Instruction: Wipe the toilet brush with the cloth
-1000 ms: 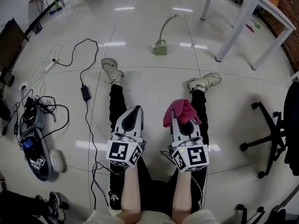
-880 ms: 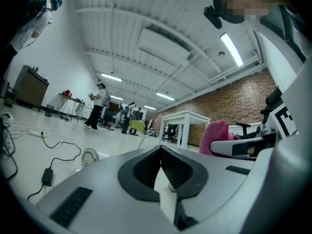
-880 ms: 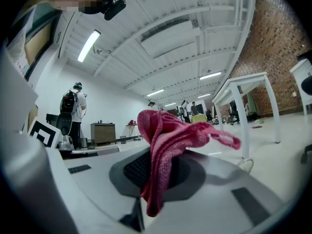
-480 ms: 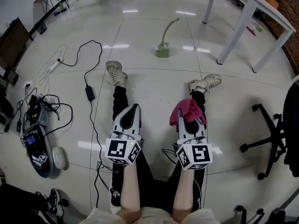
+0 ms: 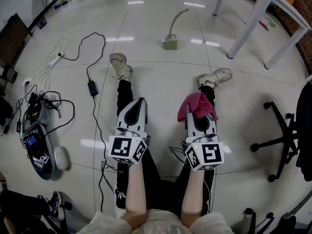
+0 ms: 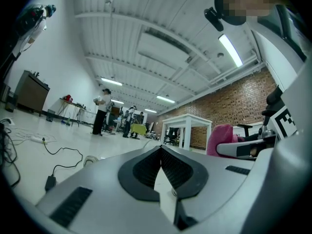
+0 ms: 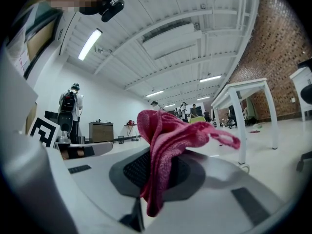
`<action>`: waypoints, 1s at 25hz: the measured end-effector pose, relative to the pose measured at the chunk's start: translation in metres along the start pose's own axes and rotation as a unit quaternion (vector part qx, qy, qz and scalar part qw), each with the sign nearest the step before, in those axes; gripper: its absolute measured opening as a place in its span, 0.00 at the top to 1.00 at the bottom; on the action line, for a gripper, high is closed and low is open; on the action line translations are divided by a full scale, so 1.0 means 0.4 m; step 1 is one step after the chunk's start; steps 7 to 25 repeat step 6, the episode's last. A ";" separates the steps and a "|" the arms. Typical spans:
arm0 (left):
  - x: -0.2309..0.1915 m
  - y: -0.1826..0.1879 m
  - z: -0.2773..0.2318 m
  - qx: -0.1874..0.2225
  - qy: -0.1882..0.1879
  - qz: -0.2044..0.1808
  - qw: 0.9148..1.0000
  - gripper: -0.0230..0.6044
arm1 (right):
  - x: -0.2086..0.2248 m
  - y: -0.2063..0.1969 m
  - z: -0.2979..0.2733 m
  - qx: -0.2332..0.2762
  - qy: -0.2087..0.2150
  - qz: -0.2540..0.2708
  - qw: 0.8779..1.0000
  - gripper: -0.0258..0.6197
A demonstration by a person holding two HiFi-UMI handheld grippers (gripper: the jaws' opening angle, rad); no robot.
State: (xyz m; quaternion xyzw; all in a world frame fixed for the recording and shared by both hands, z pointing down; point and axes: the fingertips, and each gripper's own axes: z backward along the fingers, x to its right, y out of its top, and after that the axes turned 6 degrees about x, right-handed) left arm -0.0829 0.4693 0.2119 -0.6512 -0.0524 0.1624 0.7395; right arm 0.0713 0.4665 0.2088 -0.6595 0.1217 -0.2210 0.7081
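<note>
A pale green toilet brush (image 5: 169, 43) stands in its holder on the floor ahead, its curved handle rising to the upper right, well beyond both grippers. My right gripper (image 5: 199, 113) is shut on a pink cloth (image 5: 194, 108) that bunches over its tips. In the right gripper view the pink cloth (image 7: 165, 130) hangs pinched between the jaws of my right gripper (image 7: 163, 154). My left gripper (image 5: 139, 102) is held level beside it, shut with nothing in it. The left gripper view shows the pads of my left gripper (image 6: 161, 148) meeting at the tip.
The person's shoes (image 5: 120, 65) (image 5: 215, 77) stand below the grippers. A white table (image 5: 257, 14) is at the upper right and an office chair base (image 5: 278, 145) at the right. Cables and a power adapter (image 5: 91, 87) run along the left, by a device (image 5: 36, 145).
The head view has drifted slightly. Both grippers keep their places, and the pink cloth stays in the right one.
</note>
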 end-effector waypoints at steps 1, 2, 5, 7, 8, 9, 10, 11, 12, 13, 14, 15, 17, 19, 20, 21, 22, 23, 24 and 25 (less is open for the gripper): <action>-0.002 0.000 0.000 0.000 0.000 0.000 1.000 0.96 | -0.003 -0.001 -0.002 0.000 0.002 0.001 1.000 0.91; -0.003 -0.001 0.001 0.000 0.001 0.001 1.000 0.96 | -0.006 -0.003 -0.003 -0.001 0.003 0.002 1.000 0.91; -0.008 -0.008 0.002 -0.001 0.002 0.001 1.000 0.96 | -0.012 -0.011 -0.006 -0.004 0.007 0.004 1.000 0.91; -0.010 -0.010 0.001 -0.001 0.002 0.001 1.000 0.96 | -0.013 -0.012 -0.008 -0.004 0.007 0.005 1.000 0.91; -0.010 -0.010 0.001 -0.001 0.002 0.001 1.000 0.96 | -0.013 -0.012 -0.008 -0.004 0.007 0.005 1.000 0.91; -0.010 -0.010 0.001 -0.001 0.002 0.001 1.000 0.96 | -0.013 -0.012 -0.008 -0.004 0.007 0.005 1.000 0.91; -0.010 -0.010 0.001 -0.001 0.002 0.001 1.000 0.96 | -0.013 -0.012 -0.008 -0.004 0.007 0.005 1.000 0.91; -0.010 -0.010 0.001 -0.001 0.002 0.001 1.000 0.96 | -0.013 -0.012 -0.008 -0.004 0.007 0.005 1.000 0.91; -0.010 -0.010 0.001 -0.001 0.002 0.001 1.000 0.96 | -0.013 -0.012 -0.008 -0.004 0.007 0.005 1.000 0.91; -0.010 -0.010 0.001 -0.001 0.002 0.001 1.000 0.96 | -0.013 -0.012 -0.008 -0.004 0.007 0.005 1.000 0.91; -0.010 -0.010 0.001 -0.001 0.002 0.001 1.000 0.96 | -0.013 -0.012 -0.008 -0.004 0.007 0.005 1.000 0.91; -0.010 -0.010 0.001 -0.001 0.002 0.001 1.000 0.96 | -0.013 -0.012 -0.008 -0.004 0.007 0.005 1.000 0.91; -0.010 -0.010 0.001 -0.001 0.002 0.001 1.000 0.96 | -0.013 -0.012 -0.008 -0.004 0.007 0.005 1.000 0.91; -0.010 -0.010 0.001 -0.001 0.002 0.001 1.000 0.96 | -0.013 -0.012 -0.008 -0.004 0.007 0.005 1.000 0.91; -0.010 -0.010 0.001 -0.001 0.002 0.001 1.000 0.96 | -0.013 -0.012 -0.008 -0.004 0.007 0.005 1.000 0.91; -0.010 -0.010 0.001 -0.001 0.002 0.001 1.000 0.96 | -0.013 -0.012 -0.008 -0.004 0.007 0.005 1.000 0.91; -0.010 -0.010 0.001 -0.001 0.002 0.001 1.000 0.96 | -0.013 -0.012 -0.008 -0.004 0.007 0.005 1.000 0.91; -0.010 -0.010 0.001 -0.001 0.002 0.001 1.000 0.96 | -0.013 -0.012 -0.008 -0.004 0.007 0.005 1.000 0.91; -0.010 -0.010 0.001 -0.001 0.002 0.001 1.000 0.96 | -0.013 -0.012 -0.008 -0.004 0.007 0.005 1.000 0.91; -0.010 -0.010 0.001 -0.001 0.002 0.001 1.000 0.96 | -0.013 -0.012 -0.008 -0.004 0.007 0.005 1.000 0.91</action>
